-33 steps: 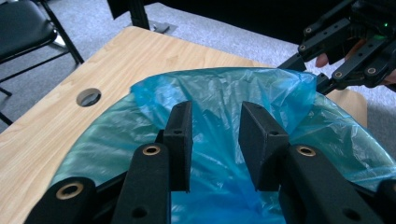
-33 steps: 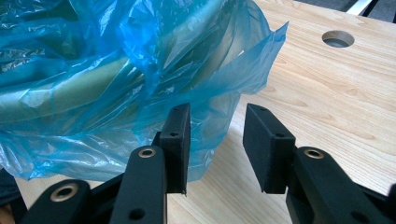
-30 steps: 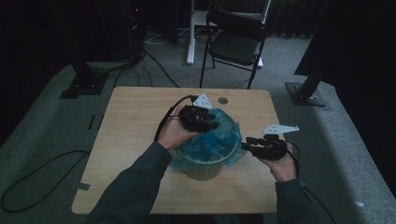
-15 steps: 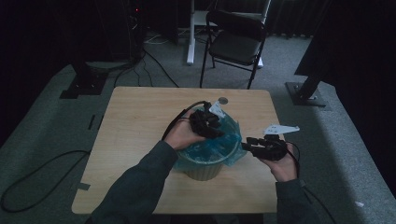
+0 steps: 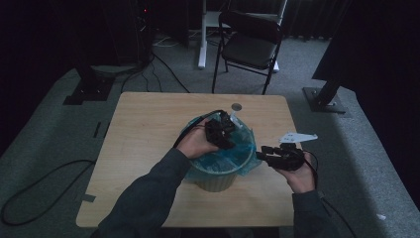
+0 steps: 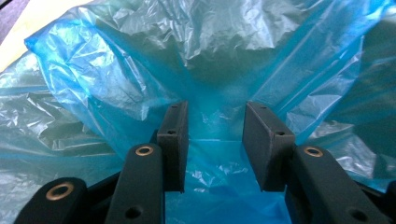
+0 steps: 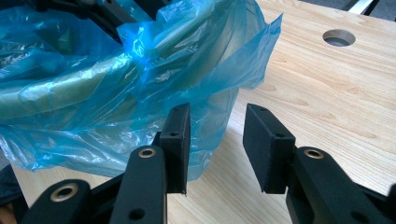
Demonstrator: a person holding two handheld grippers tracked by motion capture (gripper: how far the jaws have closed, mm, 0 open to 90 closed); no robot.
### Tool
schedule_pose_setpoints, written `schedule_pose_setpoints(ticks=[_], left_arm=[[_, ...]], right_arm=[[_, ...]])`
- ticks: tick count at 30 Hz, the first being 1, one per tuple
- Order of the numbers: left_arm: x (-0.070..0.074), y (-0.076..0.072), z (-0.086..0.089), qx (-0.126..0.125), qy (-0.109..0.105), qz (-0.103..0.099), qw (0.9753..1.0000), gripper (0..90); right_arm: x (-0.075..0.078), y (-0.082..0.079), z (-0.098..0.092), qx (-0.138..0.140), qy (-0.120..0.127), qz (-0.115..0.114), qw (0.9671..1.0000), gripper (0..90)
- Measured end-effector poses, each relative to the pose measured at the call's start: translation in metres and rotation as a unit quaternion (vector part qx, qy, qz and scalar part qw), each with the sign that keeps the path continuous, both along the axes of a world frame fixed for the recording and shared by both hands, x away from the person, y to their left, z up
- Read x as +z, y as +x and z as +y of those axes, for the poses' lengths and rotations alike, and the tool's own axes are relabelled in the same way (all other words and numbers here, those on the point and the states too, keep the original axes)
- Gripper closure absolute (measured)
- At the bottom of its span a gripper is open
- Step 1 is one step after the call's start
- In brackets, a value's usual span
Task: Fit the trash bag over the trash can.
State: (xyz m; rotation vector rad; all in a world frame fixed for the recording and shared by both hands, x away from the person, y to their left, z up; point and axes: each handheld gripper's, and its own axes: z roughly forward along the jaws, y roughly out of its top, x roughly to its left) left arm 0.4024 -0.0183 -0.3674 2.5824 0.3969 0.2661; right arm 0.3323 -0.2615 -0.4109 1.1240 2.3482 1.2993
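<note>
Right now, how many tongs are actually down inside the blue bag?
1. The left tongs reach into the blue bag lining the bin, jaws open. The right tongs wait outside, beside the bag's right edge, also open.

bin [image 5: 213,181]: mostly hidden under blue bag [image 5: 233,151] | chair [image 5: 250,44]: top cut off

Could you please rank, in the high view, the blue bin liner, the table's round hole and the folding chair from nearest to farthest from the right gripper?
From the right gripper:
1. Blue bin liner, just beside the jaws.
2. Round hole, at the table's far edge.
3. Folding chair, on the floor beyond the table.
</note>
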Motion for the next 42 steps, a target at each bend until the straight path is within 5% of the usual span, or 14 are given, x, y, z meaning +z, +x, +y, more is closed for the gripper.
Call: schedule_pose_setpoints(ticks=[9,22,32,42], left_arm=[[-0.007,0.003,-0.006,0.008,0.042,-0.006,0.9991,59.7],[-0.018,0.006,-0.012,0.014,0.09,0.014,0.9958,57.4],[-0.021,0.006,-0.014,0.014,0.1,0.014,0.9948,55.2],[-0.006,0.002,-0.005,0.022,0.056,-0.003,0.9982,54.6]], right_arm=[[0.0,0.0,0.0,0.001,0.0,0.0,1.0,61.4],[0.0,-0.001,0.0,0.001,-0.001,0.0,1.0,61.4],[0.0,-0.002,-0.002,-0.001,0.001,0.001,1.0,61.3],[0.0,-0.003,-0.004,-0.004,0.001,0.0,1.0,61.2]])
